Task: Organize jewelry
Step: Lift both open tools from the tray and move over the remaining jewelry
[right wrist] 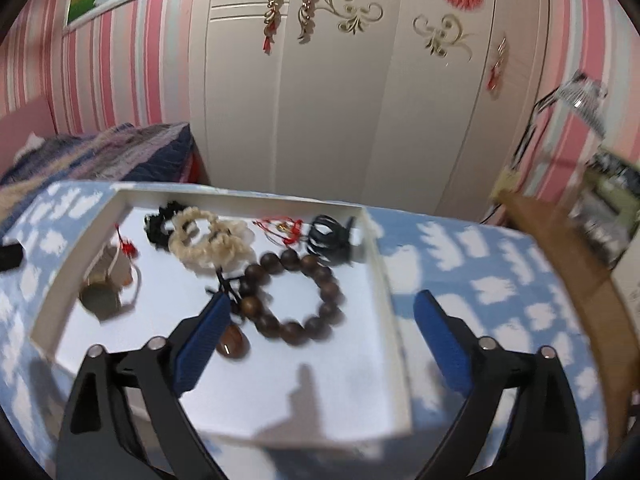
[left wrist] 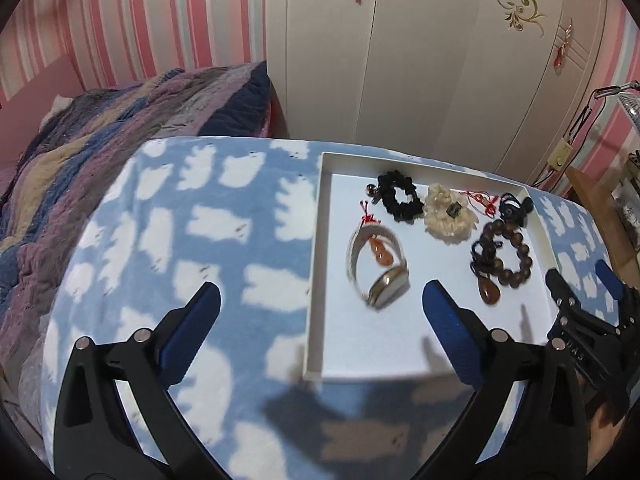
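A white tray (left wrist: pixel 315 280) lies on the table with the jewelry in it. It holds a black scrunchie (left wrist: pixel 400 196), a cream scrunchie (left wrist: pixel 448 214), a red cord charm (left wrist: pixel 480 200), dark hair ties (left wrist: pixel 516 206), a brown bead bracelet (left wrist: pixel 506 258) with an amber pendant (left wrist: pixel 490 294), and a pale bangle with an orange gourd charm (left wrist: pixel 378 264). My left gripper (left wrist: pixel 320 300) is open above the tray's near left edge, holding nothing. My right gripper (right wrist: pixel 324 304) is open above the bead bracelet (right wrist: pixel 292 330), clear of it; its left finger hides part of the pendant (right wrist: pixel 232 344).
A blue cloth with white cloud shapes (left wrist: pixel 200 220) covers the table. A bed with a striped quilt (left wrist: pixel 100 132) stands at the left, a white wardrobe (left wrist: pixel 400 60) behind. Wooden furniture (right wrist: pixel 580 260) borders the table's right side.
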A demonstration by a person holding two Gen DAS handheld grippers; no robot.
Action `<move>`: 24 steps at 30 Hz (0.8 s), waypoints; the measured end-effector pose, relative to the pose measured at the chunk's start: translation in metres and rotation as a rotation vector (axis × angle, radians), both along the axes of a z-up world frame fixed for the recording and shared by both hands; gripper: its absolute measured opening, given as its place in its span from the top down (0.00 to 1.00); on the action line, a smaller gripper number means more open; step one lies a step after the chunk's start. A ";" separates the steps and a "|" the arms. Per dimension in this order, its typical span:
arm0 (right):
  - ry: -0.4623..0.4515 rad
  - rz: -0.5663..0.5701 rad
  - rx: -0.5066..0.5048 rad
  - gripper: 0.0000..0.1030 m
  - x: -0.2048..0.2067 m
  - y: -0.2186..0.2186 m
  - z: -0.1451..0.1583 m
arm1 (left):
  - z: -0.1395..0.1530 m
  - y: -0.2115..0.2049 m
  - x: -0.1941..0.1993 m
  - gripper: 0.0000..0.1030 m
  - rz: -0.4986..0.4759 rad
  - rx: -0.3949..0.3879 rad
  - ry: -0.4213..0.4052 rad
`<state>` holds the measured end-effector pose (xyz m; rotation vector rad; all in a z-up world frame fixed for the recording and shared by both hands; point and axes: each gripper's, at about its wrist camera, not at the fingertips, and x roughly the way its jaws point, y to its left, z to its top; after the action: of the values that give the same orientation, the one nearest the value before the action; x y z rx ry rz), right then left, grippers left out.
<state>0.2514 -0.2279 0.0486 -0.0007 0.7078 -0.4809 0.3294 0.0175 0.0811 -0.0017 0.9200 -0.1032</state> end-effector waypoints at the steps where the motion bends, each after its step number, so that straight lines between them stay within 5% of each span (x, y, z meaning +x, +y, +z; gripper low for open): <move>1: -0.003 -0.002 -0.020 0.02 -0.011 0.006 0.003 | 0.002 0.003 -0.008 0.03 0.000 0.003 -0.006; 11: -0.026 -0.006 0.061 0.02 -0.083 0.033 0.014 | 0.002 0.027 -0.100 0.03 -0.022 0.073 -0.084; 24: 0.039 0.023 0.129 0.02 -0.170 0.085 -0.015 | -0.033 0.084 -0.209 0.03 -0.057 0.008 -0.066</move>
<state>0.0813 -0.1426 0.0332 0.1030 0.7756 -0.4139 0.1206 0.1017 0.0479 0.0353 0.8548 -0.1515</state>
